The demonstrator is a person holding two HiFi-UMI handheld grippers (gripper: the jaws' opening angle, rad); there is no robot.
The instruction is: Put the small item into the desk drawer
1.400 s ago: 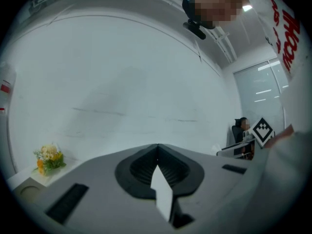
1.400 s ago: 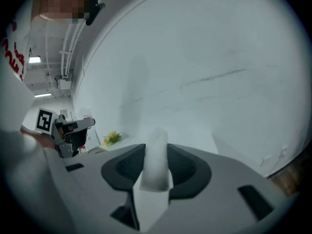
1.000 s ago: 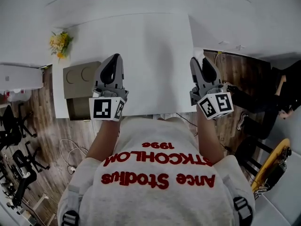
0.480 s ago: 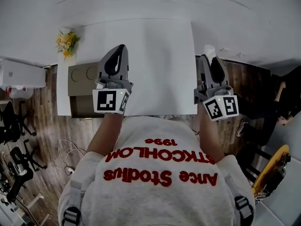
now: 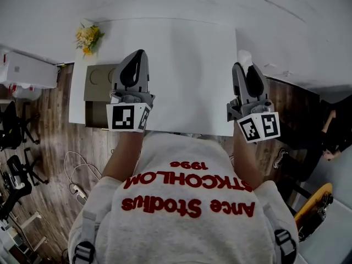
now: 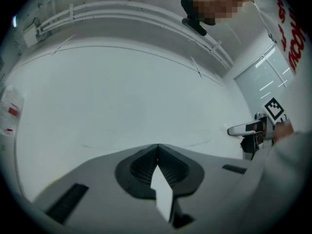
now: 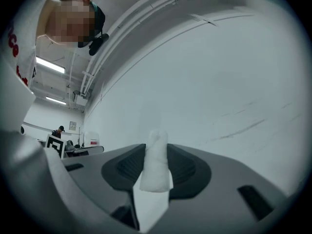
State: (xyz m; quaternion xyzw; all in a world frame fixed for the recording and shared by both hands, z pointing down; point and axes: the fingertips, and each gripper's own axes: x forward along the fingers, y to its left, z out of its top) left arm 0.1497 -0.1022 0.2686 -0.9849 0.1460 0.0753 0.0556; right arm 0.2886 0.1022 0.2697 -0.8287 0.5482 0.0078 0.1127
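A small white item (image 5: 243, 56) sticks out of my right gripper (image 5: 242, 64), which is shut on it above the right edge of the white desk (image 5: 187, 65). In the right gripper view the white item (image 7: 156, 161) stands upright between the dark pads, against a bare white wall. My left gripper (image 5: 138, 55) hovers over the desk's left part, its jaws closed tip to tip (image 6: 157, 147) with nothing in them. An olive-brown drawer cabinet (image 5: 99, 80) stands at the desk's left end, just left of the left gripper.
Yellow flowers (image 5: 88, 37) sit at the desk's far left corner. A white appliance (image 5: 27, 70), office chairs (image 5: 11, 131) and floor cables (image 5: 77, 175) lie to the left on the wood floor. A yellow object (image 5: 313, 202) is at the lower right.
Both grippers have lifted a little, and the right one still carries the white item. The head view has shifted, so the desk and cabinet now sit further right in it.
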